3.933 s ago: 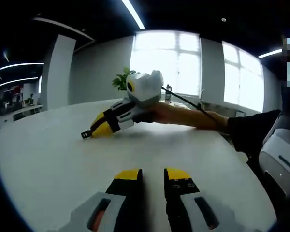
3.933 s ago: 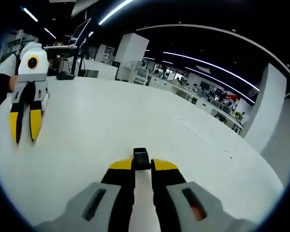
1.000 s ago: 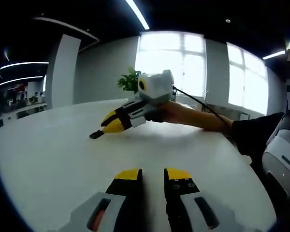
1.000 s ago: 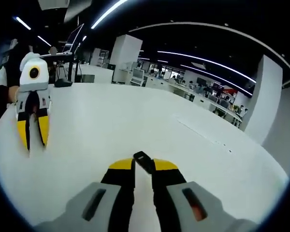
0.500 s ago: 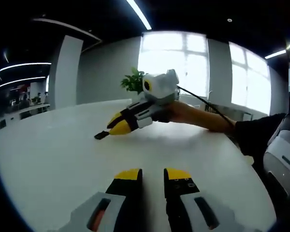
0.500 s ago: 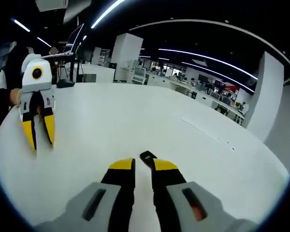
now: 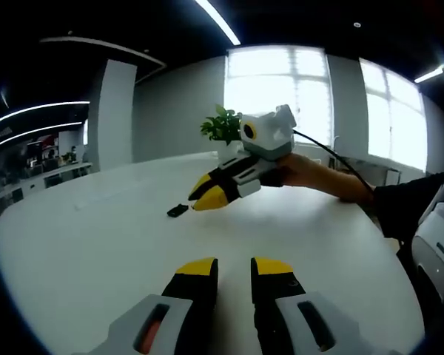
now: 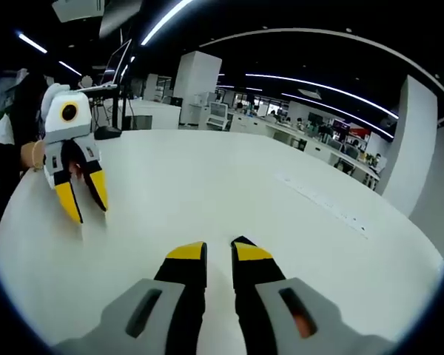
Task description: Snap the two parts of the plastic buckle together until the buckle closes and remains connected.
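Buckle (image 7: pixel 177 210) loose on white table (image 7: pixel 96 251).

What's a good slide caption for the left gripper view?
The right hand-held gripper hovers beside a small black buckle part lying on the white table.

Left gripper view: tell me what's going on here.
A person works at a white table with a hand-held gripper in each hand. The left hand-held gripper hovers over the table, jaws apart and empty. The right hand-held gripper also holds nothing; its tips point at a small black buckle part lying on the table just ahead of them. Nothing is snapped together yet.
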{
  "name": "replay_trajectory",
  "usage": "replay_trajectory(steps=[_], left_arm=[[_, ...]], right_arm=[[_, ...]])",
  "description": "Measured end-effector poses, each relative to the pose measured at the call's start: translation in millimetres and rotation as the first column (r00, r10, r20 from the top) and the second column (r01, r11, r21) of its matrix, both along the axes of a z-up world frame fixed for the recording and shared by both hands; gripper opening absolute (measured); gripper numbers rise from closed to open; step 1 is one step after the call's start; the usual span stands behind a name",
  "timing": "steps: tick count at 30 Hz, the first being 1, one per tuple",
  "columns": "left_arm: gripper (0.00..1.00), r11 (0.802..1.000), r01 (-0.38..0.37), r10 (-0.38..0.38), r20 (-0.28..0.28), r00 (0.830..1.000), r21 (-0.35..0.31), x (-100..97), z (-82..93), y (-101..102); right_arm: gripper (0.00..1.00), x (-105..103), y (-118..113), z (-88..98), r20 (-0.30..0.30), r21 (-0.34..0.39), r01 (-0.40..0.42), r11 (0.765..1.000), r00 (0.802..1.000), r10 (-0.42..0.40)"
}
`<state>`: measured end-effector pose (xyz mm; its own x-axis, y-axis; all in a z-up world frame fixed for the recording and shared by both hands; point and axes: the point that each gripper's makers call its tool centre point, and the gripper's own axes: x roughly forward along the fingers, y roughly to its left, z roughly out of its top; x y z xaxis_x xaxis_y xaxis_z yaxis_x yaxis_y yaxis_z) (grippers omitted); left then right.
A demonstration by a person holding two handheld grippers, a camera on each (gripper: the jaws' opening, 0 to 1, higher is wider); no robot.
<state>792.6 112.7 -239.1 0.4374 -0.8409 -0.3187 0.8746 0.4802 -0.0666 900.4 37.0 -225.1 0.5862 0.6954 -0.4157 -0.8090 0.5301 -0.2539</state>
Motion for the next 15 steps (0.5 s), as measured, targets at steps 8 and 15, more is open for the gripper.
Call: replay_trajectory(steps=[8,15], left_arm=[[0.17,1.000,-0.031,0.031,0.000,1.000,0.005,3.2,3.9,6.0],[0.17,0.998,-0.052,0.051,0.026,0.998,0.038,5.8,7.0,12.1]], right_arm=[[0.13,-9.5,5.9,3.6,0.029,-0.044,-0.020,0.999,0.999,0.022],[0.13,-17.0,6.4,11.1,0.029,-0.037,-0.022,0.999,0.999,0.023]])
